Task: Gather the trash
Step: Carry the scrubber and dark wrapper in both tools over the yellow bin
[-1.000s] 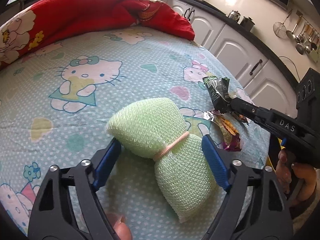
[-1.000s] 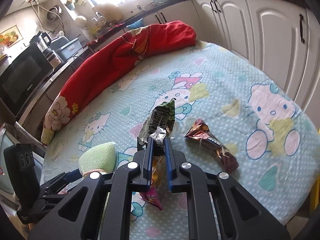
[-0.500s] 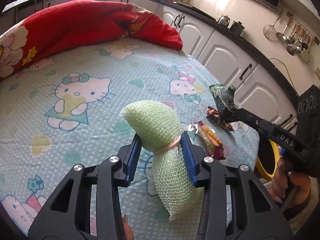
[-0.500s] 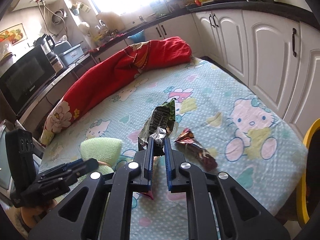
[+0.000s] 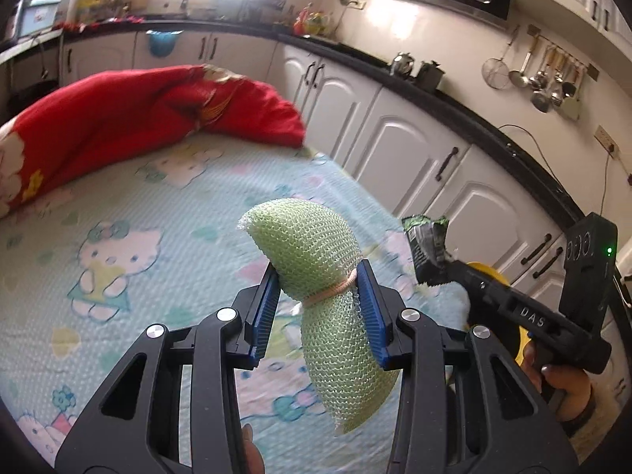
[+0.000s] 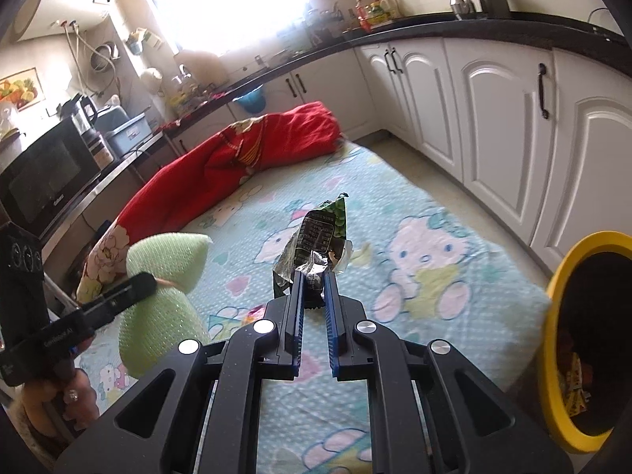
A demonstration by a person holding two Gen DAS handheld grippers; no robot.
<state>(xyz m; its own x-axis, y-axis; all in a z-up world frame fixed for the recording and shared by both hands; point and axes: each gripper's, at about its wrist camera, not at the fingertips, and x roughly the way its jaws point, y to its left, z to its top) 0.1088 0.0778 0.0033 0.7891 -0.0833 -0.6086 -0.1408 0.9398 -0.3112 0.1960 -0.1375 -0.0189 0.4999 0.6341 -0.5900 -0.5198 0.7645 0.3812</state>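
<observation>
My left gripper is shut on a green mesh scrubber at its pink band and holds it above the bed. It also shows in the right wrist view. My right gripper is shut on a crumpled green and silver wrapper, lifted off the bed; the wrapper also shows in the left wrist view. A yellow-rimmed trash bin stands at the right, beside the bed, with wrappers inside. Its rim shows behind the right gripper in the left wrist view.
The bed carries a light blue cartoon-cat sheet and a red blanket bunched at the far side. White kitchen cabinets run along the right. A microwave sits on the counter at the left.
Both grippers have risen from the bed with their loads and swung right. The yellow bin has come into view. The wrappers left on the sheet are out of sight.
</observation>
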